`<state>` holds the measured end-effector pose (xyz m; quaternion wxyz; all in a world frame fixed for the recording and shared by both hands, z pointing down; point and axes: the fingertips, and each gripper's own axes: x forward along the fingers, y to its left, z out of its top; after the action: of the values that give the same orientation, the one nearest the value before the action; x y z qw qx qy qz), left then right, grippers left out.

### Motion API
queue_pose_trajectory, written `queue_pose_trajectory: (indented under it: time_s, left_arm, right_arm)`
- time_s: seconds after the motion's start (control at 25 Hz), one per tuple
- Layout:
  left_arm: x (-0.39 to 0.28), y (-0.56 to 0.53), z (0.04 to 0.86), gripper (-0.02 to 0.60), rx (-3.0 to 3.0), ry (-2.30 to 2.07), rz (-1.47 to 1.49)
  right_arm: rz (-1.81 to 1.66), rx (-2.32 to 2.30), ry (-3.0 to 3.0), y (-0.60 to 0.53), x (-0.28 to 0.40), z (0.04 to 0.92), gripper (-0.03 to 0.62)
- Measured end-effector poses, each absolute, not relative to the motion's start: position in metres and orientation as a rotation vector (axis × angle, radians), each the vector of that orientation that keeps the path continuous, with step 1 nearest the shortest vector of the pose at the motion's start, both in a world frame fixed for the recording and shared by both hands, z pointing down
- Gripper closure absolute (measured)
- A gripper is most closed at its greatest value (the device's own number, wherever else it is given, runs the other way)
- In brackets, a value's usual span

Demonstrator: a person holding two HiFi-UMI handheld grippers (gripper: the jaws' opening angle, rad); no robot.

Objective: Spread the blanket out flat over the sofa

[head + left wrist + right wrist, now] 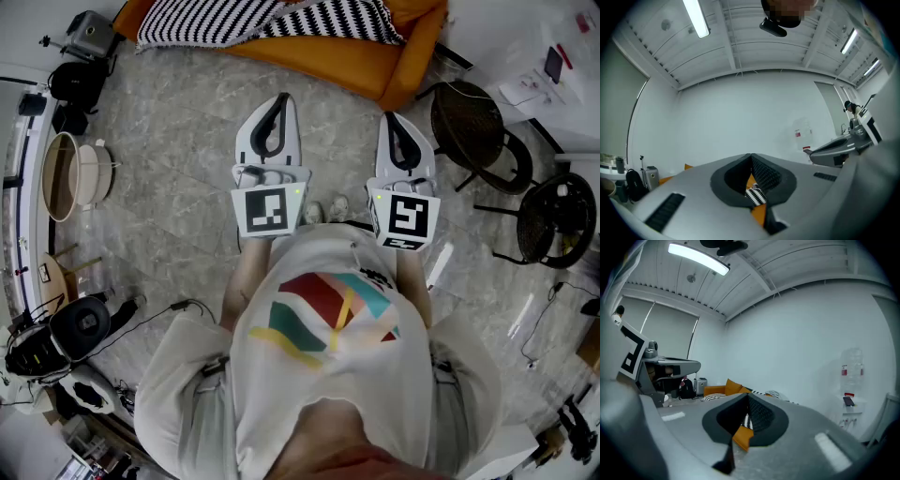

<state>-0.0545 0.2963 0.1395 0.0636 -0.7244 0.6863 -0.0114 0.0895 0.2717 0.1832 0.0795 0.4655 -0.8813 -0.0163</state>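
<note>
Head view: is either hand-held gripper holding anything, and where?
Nothing. The left hand-held gripper and right hand-held gripper are shut, empty; the blanket lies on the sofa.

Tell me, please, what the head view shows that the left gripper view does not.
Only the head view shows the marble floor, two black chairs and the person's shirt. Only the left gripper view shows the ceiling lights and the white wall. Both show the left gripper, its jaws shut and empty, the orange sofa and the striped blanket on it.
</note>
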Motion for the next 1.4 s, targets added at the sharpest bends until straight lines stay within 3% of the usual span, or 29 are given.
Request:
queue_pose_trajectory:
  time_s: [1.4]
  left_arm:
    - [-0.031, 0.283, 0.126, 0.566, -2.135, 2.072, 0.007]
  right_arm:
    - [-0.134, 1.344, -2.736, 0.262, 0.109, 0.168, 0.589]
